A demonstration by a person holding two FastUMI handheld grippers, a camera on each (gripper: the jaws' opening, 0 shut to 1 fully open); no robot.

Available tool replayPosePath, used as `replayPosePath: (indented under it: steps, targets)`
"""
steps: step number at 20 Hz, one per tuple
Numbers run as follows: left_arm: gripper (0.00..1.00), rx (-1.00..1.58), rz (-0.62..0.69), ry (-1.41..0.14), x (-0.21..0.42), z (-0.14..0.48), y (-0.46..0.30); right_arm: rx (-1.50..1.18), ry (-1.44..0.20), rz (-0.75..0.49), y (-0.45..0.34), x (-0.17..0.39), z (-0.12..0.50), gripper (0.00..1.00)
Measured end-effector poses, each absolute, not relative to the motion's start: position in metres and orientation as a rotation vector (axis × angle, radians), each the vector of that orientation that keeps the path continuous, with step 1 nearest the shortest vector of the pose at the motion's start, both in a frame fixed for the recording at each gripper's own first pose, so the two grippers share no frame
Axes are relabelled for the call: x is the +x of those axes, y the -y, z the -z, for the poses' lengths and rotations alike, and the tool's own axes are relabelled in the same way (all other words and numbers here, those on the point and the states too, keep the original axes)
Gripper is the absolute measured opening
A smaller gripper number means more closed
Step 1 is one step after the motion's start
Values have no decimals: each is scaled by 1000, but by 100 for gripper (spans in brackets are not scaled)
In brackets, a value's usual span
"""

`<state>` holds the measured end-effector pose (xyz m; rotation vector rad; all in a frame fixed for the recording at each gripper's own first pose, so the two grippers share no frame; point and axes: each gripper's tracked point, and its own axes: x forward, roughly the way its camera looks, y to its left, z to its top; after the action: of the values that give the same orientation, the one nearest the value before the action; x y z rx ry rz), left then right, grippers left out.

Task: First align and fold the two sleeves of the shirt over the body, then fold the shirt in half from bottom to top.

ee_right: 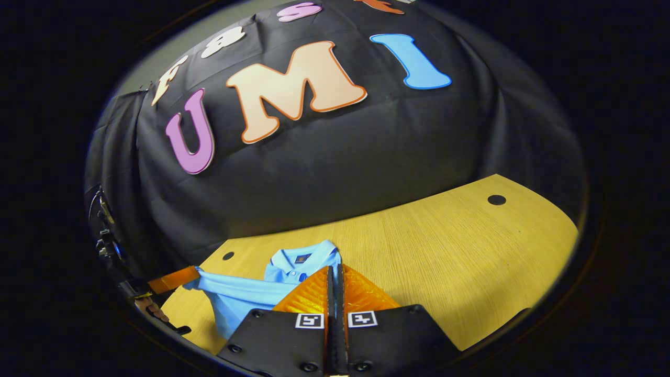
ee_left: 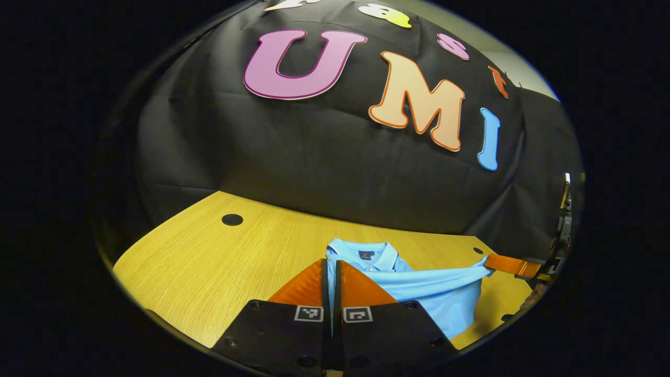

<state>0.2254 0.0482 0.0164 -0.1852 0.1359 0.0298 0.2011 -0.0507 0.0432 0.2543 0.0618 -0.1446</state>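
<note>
A light blue polo shirt [ee_left: 434,288] lies on the wooden table [ee_left: 209,262], its collar [ee_left: 374,256] toward the cloth wall. My left gripper [ee_left: 331,262] is shut, a thin strip of blue cloth pinched between its fingers. A taut band of fabric runs from it to my right gripper [ee_left: 490,260] at the far right, which clamps another edge above the table. In the right gripper view my right gripper [ee_right: 335,268] is shut on the shirt [ee_right: 246,296], just in front of the collar [ee_right: 301,257]. At the left edge there, my left gripper [ee_right: 194,273] holds the stretched cloth.
Bare wooden table [ee_right: 445,251] spreads beyond the shirt up to the black cloth wall. Small round black holes [ee_left: 232,219] [ee_right: 496,199] sit near the table's back corners. A hand [ee_right: 149,306] holding the left gripper appears at the lower left of the right gripper view.
</note>
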Motion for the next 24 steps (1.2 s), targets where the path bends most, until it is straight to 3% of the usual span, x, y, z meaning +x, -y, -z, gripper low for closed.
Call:
replayPosePath:
  steps: [7,15,16,18,19,20,22,23,24]
  targets:
    - [0,-162,-122,-191,284,14,-60,370,-116,259,72,263,6,2]
    - [4,-103,-144,-254,300,43,-68,384,-156,253,70,276,21,4]
    - [10,-96,-145,-260,298,44,-69,401,-159,250,73,280,23,4]
    - [33,-97,-129,-269,296,43,-68,442,-155,248,76,276,23,11]
    - [49,-96,-109,-282,291,42,-65,456,-140,229,76,274,22,20]
    - [66,-82,-112,-295,285,42,-67,467,-136,209,73,271,20,17]
    - [99,-64,-125,-270,277,30,-73,459,-129,192,74,263,17,89]
    - [98,-61,-132,-248,272,23,-75,437,-130,191,74,261,16,83]
    - [95,-67,-136,-230,264,14,-77,408,-132,187,74,251,13,83]
